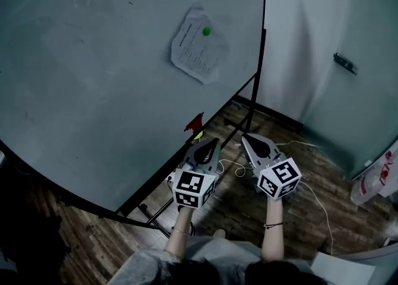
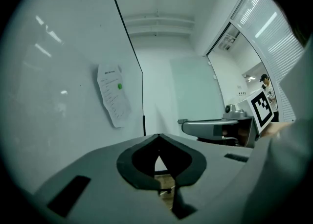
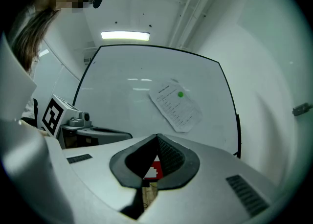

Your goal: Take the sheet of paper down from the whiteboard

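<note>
**Paper on board, both grippers closed and empty**

Crumpled white printed sheet of paper [image 1: 198,47] hangs near the right edge of the large white whiteboard [image 1: 93,78], pinned by a round green magnet [image 1: 206,31]. Left gripper [image 1: 212,143] and right gripper [image 1: 247,139] sit side by side below it, well apart from the sheet. Both have jaws closed with nothing between them.

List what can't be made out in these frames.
Paper print: too small, all views.
Green dot on it: magnet or sticker, too small to tell.
Red thing by the whiteboard's lower edge, head view: small, unidentifiable.
Whiteboard's left side: cut off by the head view's edge.
</note>
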The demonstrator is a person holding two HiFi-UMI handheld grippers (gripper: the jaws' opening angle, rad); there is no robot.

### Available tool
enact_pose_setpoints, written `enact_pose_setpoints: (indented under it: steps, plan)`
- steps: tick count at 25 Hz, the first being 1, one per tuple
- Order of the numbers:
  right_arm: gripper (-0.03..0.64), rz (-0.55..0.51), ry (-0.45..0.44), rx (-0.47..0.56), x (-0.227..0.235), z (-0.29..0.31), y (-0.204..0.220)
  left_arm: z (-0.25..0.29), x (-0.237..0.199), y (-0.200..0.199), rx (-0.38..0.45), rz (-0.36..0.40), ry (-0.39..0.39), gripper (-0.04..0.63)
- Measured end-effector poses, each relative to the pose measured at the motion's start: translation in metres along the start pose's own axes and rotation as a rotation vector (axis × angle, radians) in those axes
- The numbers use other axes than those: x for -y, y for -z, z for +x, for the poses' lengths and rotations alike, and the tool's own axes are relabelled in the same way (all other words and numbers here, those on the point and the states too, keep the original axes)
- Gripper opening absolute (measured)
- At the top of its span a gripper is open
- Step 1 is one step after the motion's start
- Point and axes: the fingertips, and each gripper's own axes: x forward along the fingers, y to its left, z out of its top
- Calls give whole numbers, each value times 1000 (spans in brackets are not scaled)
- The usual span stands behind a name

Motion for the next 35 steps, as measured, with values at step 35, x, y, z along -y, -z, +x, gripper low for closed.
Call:
enact_pose_setpoints:
  steps: [35]
  plan:
    - [2, -2, -314, 0, 173, 142, -6, 186, -74, -11, -14, 27, -298, 3]
